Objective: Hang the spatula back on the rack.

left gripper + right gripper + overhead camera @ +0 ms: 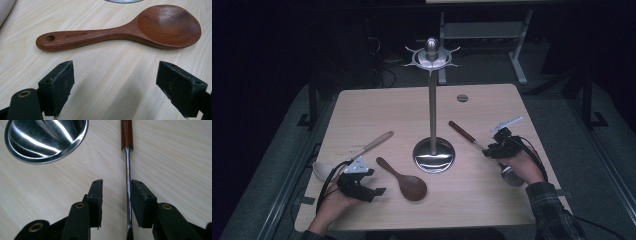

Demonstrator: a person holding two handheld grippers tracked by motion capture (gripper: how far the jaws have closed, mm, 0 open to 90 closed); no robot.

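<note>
A light wooden surface (362, 110) is shown from above, with a steel stand (432, 100) rising from a round base (433, 156) near its middle. The stand is topped by a hooked ring (432, 58).

The left gripper (379, 191) is held low at the near left edge of the surface, in a hand (334, 202). Its jaws are set wide apart, and nothing is held between them. In the left gripper view, a dark wooden spoon (120, 31) is seen lying flat just beyond the jaw tips, untouched, its bowl to the right and its holed handle end to the left. In the high view this spoon (404, 180) lies between the left gripper and the base. A white spoon (324, 169) with a pale wooden handle lies just behind the left gripper.

The right gripper (487, 152) is held at the near right of the surface. A ladle (467, 136) with a red-brown handle and a thin steel shank lies there, pointed toward the far side. In the right gripper view, the shank (128, 182) is seen between the jaws, which are partly apart: it runs close along the right pad, with a clear gap to the left pad, so no clamping is shown. The base (47, 140) appears at upper left of that view.
</note>
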